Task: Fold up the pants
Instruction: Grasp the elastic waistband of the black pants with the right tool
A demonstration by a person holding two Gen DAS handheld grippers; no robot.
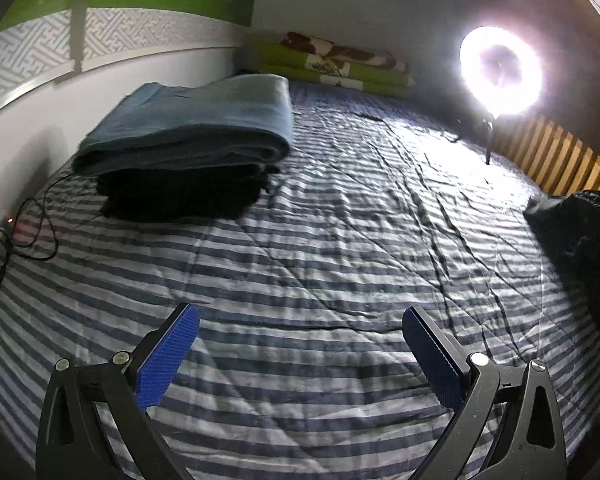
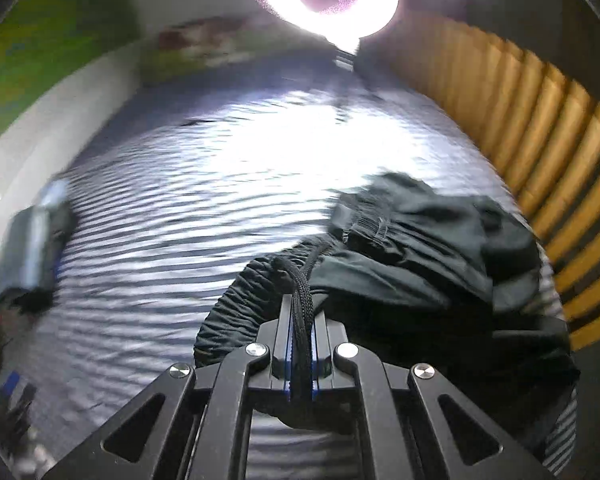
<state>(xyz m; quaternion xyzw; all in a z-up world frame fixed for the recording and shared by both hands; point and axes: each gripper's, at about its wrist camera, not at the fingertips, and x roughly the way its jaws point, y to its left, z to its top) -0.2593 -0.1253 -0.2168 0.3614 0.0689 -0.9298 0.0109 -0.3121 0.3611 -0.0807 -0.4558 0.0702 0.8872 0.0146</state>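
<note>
With the right hand-held gripper (image 2: pixel 300 344) clamped only on the drawstring (image 2: pixel 302 300) of the black pants (image 2: pixel 420 264) bunched at the bed's (image 1: pixel 320 240) right edge, the waistband should probably be regrabbed, since the left hand-held gripper (image 1: pixel 300 344) is held apart, empty.

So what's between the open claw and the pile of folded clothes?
Only bare striped bedspread. The left wrist view shows nothing lying between the left gripper and the stack of folded clothes; a black cable lies off to the side.
</note>
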